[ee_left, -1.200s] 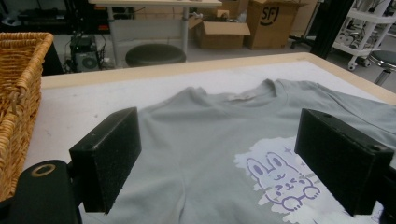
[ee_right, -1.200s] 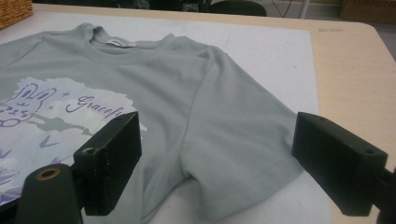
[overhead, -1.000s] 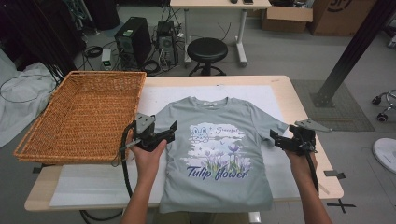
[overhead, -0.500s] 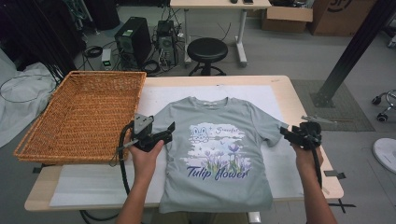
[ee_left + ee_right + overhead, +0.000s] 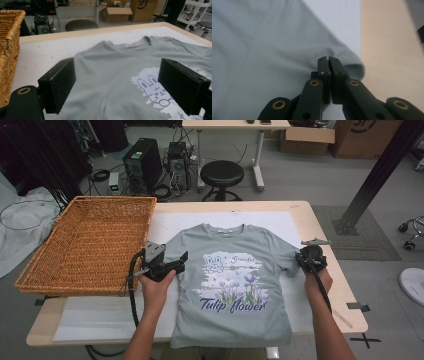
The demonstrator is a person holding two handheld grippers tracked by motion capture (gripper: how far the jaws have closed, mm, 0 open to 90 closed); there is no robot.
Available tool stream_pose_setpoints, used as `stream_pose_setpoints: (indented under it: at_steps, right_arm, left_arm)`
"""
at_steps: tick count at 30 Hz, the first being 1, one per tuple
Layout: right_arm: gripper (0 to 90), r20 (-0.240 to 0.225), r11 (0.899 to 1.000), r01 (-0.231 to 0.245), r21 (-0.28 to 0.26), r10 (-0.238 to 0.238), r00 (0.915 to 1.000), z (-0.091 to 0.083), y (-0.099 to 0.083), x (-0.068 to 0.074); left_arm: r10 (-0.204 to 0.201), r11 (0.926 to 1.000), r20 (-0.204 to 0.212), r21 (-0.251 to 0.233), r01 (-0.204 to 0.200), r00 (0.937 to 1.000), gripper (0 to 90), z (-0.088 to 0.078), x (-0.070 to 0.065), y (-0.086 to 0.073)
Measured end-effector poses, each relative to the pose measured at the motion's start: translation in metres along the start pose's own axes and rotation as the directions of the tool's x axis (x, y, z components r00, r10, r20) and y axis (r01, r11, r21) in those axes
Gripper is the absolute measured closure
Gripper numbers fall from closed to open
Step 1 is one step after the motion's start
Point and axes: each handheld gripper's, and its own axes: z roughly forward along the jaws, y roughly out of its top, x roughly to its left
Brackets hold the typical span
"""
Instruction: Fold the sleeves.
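Note:
A grey t-shirt [image 5: 230, 285] with a purple "Tulip flower" print lies flat, face up, on the white mat of the table [image 5: 320, 227]. My left gripper [image 5: 170, 256] hovers open over the shirt's left sleeve and shoulder. In the left gripper view its jaws stand wide apart over the grey cloth [image 5: 112, 67], with nothing between them. My right gripper [image 5: 306, 256] sits at the shirt's right sleeve. In the right gripper view this gripper [image 5: 328, 58] has its jaws pressed together at the sleeve's hem [image 5: 352, 65], with a crease in the cloth running to the tips.
A large wicker basket [image 5: 90, 240] stands empty on the table's left part, close to my left hand; its rim [image 5: 10, 37] is at the left of the left gripper view. The table's bare wooden edge [image 5: 387, 50] lies right of the sleeve. A black stool [image 5: 221, 172] stands beyond the table.
My right gripper has moved inward to the right sleeve's edge and gone from open to shut there. My left gripper has drifted slightly forward over the left sleeve, still open.

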Motion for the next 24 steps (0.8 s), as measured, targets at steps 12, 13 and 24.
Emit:
stream_pose_setpoints:
  at_steps: [12, 13, 24]
  right_arm:
    - [85.1, -0.343, 0.949, 0.292, -0.121, -0.316, 0.8844, -0.019, 0.050, 0.109]
    - [79.7, -0.384, 0.946, 0.301, -0.119, -0.323, 0.8650, -0.017, 0.049, 0.115]
    - [81.5, -0.277, 0.985, 0.155, -0.069, -0.168, 0.9461, -0.025, 0.035, 0.062]
  left_arm:
    - [-0.002, 1.0000, 0.007, 0.006, 0.002, 1.0000, 15.4, 0.002, -0.001, -0.005]
    - [-0.006, 1.0000, 0.007, 0.006, 0.006, 1.0000, 15.4, 0.002, 0.000, -0.005]
    - [-0.010, 0.9999, 0.005, 0.005, 0.010, 0.9999, 15.5, 0.002, 0.002, -0.007]
